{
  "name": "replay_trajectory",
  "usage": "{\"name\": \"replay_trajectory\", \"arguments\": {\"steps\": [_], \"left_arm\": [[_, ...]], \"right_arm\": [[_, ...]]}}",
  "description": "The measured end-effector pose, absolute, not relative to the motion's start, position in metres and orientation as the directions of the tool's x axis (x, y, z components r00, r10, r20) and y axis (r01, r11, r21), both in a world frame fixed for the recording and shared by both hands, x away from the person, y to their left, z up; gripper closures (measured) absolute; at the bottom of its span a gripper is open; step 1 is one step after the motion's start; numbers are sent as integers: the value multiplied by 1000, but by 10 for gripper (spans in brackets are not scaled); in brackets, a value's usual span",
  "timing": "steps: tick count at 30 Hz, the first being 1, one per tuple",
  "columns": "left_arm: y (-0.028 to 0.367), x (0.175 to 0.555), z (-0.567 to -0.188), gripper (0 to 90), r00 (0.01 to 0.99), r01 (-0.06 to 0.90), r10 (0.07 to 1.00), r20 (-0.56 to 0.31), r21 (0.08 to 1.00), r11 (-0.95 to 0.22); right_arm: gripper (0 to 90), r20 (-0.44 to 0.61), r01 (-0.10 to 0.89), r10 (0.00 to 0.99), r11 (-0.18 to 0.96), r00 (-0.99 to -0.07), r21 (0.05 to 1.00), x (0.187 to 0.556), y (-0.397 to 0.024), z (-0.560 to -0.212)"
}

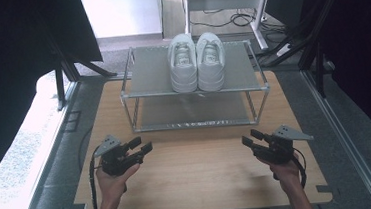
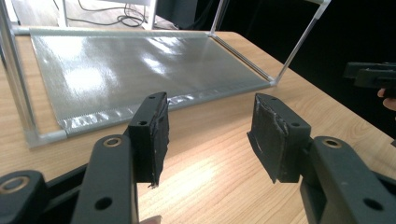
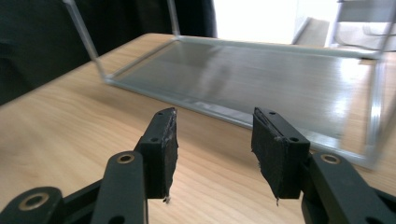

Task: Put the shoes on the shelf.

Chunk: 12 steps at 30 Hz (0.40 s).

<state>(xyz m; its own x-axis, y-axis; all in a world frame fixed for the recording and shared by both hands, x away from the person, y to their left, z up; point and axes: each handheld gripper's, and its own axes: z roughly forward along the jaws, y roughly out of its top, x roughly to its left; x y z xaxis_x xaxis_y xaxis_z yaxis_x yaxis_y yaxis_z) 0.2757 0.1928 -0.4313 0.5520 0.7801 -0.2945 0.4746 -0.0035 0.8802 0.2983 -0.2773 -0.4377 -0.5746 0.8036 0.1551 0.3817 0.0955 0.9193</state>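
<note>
High view is dim at both sides, black curtains swallowing the edges, with washed-out daylight from the far doorway and a blown-out strip at the left; the white sneakers (image 1: 196,61) on the rack's top shelf (image 1: 151,77) read pale and soft, the whole frame slightly grainy. In the left gripper view, glare streaks the lower shelf (image 2: 116,70) ahead of the jaws and a warm bright patch lies on the wooden table (image 2: 201,172) between them. Right gripper view: pads sharp up close, far rack corner smeared and blurred, background beyond blown white.
</note>
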Motion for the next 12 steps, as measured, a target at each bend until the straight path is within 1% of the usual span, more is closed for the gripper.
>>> {"name": "replay_trajectory", "arguments": {"steps": [3,5,6,9,12], "left_arm": [[193,274,-432,465,547,471,788,-282,882,-11],[195,272,-431,456,547,470,787,-286,882,-6],[195,271,-432,451,548,472,784,-292,882,-2],[195,271,-433,413,560,477,775,-293,879,-12],[195,272,-435,389,561,483,774,-295,875,-17]], "right_arm": [[507,178,378,796,69,-579,923,298,-278,-436],[494,164,368,796,78,-583,927,298,-277,-434],[464,154,368,799,89,-581,926,298,-277,-434],[418,143,391,816,108,-560,914,300,-278,-442],[409,130,422,825,140,-550,896,302,-282,-450]]}}
